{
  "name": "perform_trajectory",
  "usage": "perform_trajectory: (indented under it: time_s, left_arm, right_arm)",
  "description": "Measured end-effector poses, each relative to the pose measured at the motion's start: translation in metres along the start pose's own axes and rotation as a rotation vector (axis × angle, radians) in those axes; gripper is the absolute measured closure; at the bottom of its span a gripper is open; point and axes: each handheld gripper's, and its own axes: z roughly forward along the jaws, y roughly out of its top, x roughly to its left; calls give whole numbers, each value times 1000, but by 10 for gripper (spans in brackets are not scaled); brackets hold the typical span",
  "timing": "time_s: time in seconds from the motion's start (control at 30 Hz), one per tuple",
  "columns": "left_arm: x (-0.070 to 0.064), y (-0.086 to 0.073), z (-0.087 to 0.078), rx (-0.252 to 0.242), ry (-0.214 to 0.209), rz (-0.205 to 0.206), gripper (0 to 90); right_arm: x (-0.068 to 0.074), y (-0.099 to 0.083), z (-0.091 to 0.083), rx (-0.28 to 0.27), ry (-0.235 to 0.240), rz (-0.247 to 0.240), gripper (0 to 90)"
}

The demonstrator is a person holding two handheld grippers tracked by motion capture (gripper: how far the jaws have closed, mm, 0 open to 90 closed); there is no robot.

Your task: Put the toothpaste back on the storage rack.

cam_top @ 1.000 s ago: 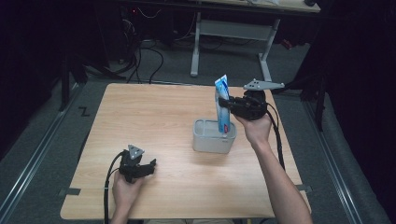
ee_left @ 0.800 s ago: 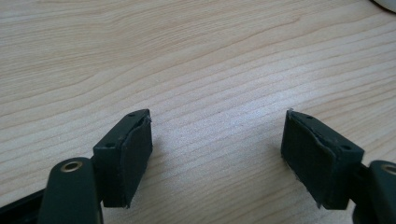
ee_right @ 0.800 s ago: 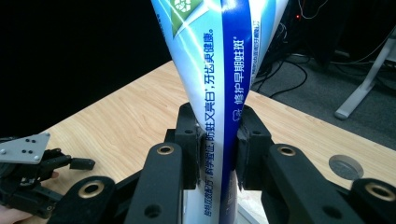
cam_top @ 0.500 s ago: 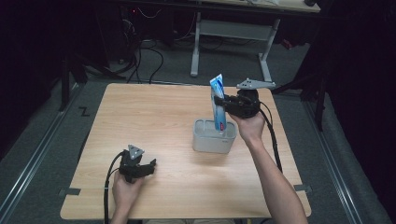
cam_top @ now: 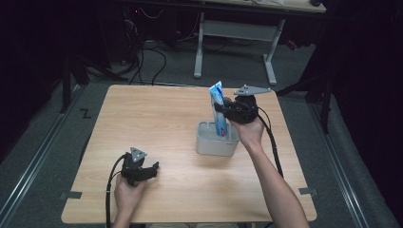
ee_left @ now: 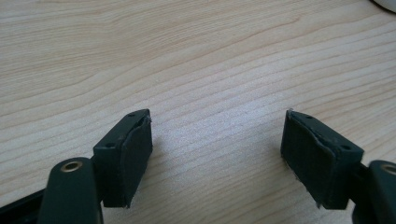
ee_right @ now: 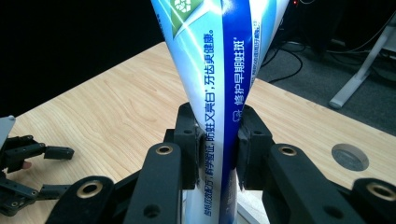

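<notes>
Near the front left corner of the tabletop, the left claw rests on the wood with its jaws spread wide and nothing between them. Toward the back right, a grey holder stands on the tabletop, and the right claw is clamped on a blue and white toothpaste tube held upright, its lower end inside the holder. The step in hand looks like seating the tube in the holder, or lifting it out; which one I cannot tell. If seating, the next move calls for a straight lowering, then loosening the grip so the tube leans against the holder's wall without tipping it.
</notes>
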Motion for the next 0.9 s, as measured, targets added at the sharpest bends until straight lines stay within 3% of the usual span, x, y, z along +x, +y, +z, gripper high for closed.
perform_trajectory:
  time_s: [0.9]
  left_arm:
    - [0, 0, 0, 2, 0, 1, 253]
  right_arm:
    - [6, -20, 20, 91, -22, -54, 732]
